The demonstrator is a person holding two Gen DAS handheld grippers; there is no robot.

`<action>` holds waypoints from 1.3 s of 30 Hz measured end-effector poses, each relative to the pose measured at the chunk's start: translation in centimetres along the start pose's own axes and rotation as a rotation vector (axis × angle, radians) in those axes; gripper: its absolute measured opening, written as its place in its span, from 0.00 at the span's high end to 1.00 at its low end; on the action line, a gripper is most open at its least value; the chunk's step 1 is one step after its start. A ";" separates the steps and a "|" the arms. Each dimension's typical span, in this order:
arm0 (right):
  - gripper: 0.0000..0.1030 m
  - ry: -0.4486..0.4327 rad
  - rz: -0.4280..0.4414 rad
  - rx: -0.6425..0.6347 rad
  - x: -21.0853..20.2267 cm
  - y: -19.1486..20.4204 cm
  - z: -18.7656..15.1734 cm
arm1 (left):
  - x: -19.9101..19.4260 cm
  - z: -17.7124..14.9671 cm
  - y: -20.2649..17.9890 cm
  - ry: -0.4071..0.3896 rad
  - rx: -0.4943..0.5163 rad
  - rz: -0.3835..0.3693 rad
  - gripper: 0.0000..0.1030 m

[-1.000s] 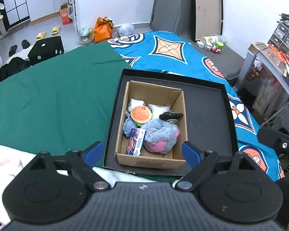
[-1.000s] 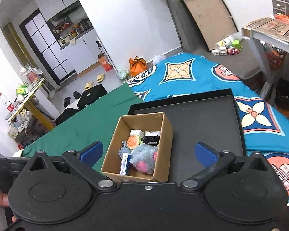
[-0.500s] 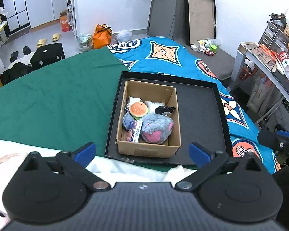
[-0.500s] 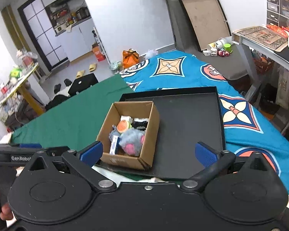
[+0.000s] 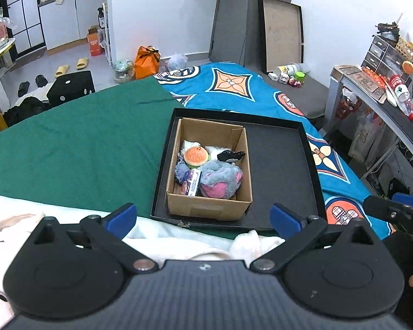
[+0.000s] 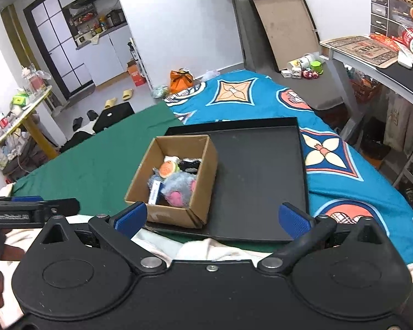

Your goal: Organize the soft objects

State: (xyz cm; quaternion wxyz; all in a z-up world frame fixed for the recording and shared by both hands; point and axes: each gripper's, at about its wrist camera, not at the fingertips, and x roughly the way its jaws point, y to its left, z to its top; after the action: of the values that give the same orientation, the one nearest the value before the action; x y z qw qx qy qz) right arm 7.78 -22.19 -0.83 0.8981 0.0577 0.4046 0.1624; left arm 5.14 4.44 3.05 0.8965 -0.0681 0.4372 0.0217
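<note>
You are looking at the black tray [image 5: 278, 165] lying at frame centre on the bed; its right half is sitting bare. The cardboard box [image 5: 206, 206] is occupying its left half, holding the soft toys [image 5: 217, 178], burger [image 5: 197, 156] uppermost. Packing is looking finished. Left claw [image 5: 203, 217] and right claw [image 6: 210, 216] are gaping wide, gripping nothing.

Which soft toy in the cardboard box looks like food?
The burger-shaped toy, round, orange and tan, behind the fluffy grey-and-pink plush; none of the others looks edible.
</note>
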 end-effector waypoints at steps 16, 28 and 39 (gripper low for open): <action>0.00 -0.009 0.002 0.034 -0.8 -1.6 -1.8 | -1.6 -1.9 -0.9 -0.035 0.022 -0.002 0.01; 0.00 -0.011 -0.010 0.025 -0.5 -1.7 -2.0 | -1.9 -2.5 -1.5 -0.041 0.046 0.008 0.01; 0.00 -0.010 -0.032 0.039 -0.3 -1.7 -1.9 | -1.7 -2.3 -1.7 -0.059 0.050 0.019 0.01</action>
State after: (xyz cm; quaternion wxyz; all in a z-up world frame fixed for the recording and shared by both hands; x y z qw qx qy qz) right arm 6.58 -23.92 -2.32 0.9014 0.0695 0.4040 0.1396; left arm 2.50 2.44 3.18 0.9102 -0.0408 0.4115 0.0215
